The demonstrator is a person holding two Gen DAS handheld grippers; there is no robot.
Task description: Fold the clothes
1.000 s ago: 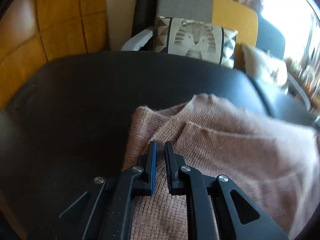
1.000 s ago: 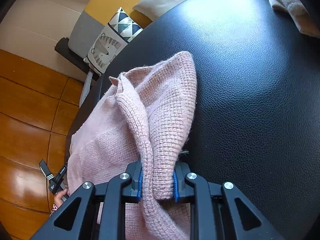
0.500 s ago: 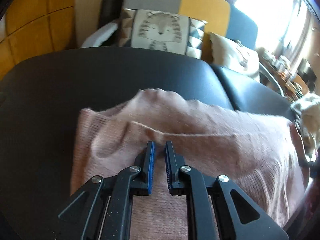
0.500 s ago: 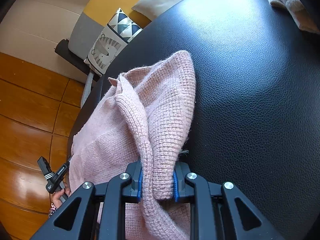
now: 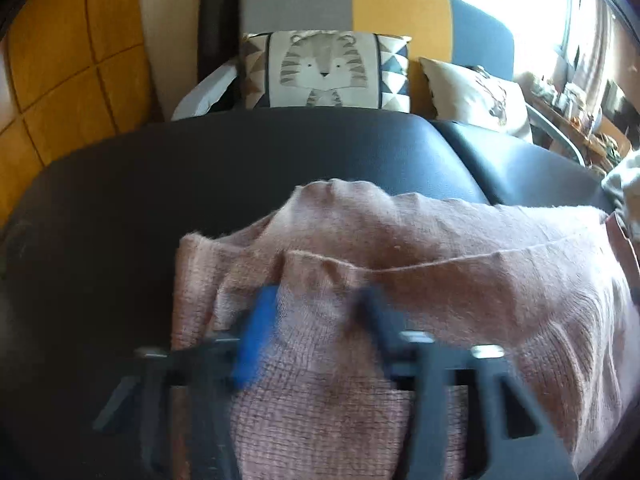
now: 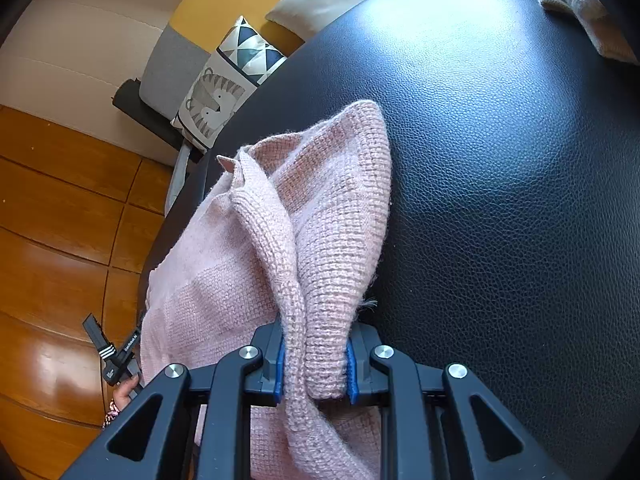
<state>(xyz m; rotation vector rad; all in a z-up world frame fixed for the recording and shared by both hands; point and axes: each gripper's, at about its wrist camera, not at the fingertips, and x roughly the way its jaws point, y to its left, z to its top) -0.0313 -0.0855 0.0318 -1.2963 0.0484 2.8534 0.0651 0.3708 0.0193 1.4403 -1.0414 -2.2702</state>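
Observation:
A pink knit sweater (image 5: 440, 248) lies bunched on a black leather surface (image 5: 200, 168). In the blurred left wrist view my left gripper (image 5: 316, 300) straddles a raised fold near the sweater's left edge. Its jaws are closing, still apart, with knit between them. My right gripper (image 6: 315, 360) is shut on a thick doubled fold of the same sweater (image 6: 328, 200), which rises from the pads and drapes left over the black surface (image 6: 500, 160). At the lower left of the right wrist view, part of the left gripper's body (image 6: 116, 356) and a hand (image 6: 124, 392) show.
Beyond the far edge of the surface, a tiger cushion (image 5: 324, 70) and a deer cushion (image 5: 476, 92) rest on a grey and yellow sofa. Wooden floor (image 6: 52, 220) lies to the left. A beige garment (image 6: 580, 0) sits at the far right corner.
My left gripper's jaws have spread from nearly shut and dropped over a fold of the sweater, and its view has rolled. The right gripper and its hold are unchanged.

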